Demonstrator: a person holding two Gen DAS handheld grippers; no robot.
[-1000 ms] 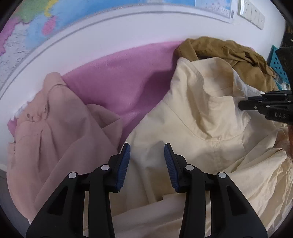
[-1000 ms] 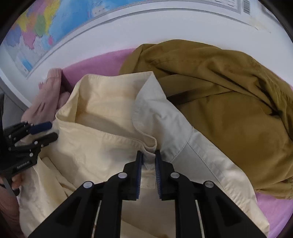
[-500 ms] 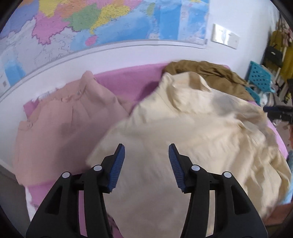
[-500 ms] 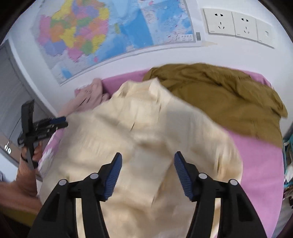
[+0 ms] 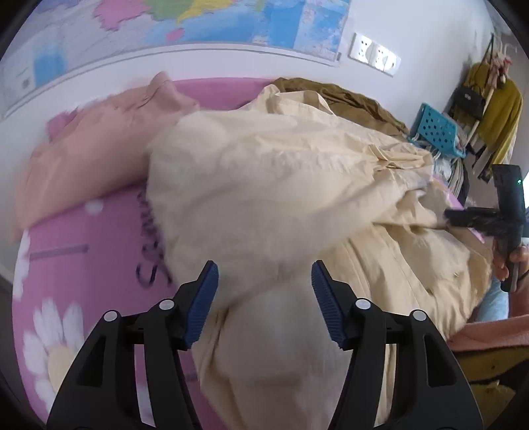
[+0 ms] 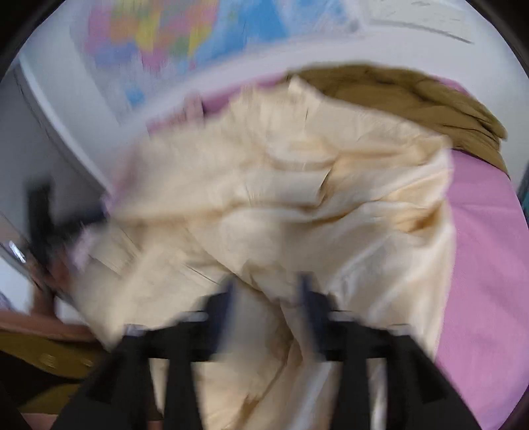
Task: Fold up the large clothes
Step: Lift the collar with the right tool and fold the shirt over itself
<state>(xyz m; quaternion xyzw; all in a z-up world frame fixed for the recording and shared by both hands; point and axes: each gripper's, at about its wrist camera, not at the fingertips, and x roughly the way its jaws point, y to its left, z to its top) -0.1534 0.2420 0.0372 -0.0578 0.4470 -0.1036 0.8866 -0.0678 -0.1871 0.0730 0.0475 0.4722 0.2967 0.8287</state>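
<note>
While the cream shirt [image 5: 281,185] lay bunched mid-frame on the pink sheet [image 5: 82,264], the left gripper [image 5: 264,297] and right gripper [image 6: 267,297] (blurred) had just spread their jaws, pinching nothing.

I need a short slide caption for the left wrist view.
Open left gripper above a rumpled cream shirt on pink bedding.

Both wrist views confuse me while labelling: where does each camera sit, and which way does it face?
Left wrist: on the left gripper, angled down at the cream garment; its open jaws show, plus the right gripper.
Right wrist: on the right gripper, blurred, same downward aim; left gripper at the left edge.
Shared: cream garment, brown garment, pink sheet, wall map.
</note>
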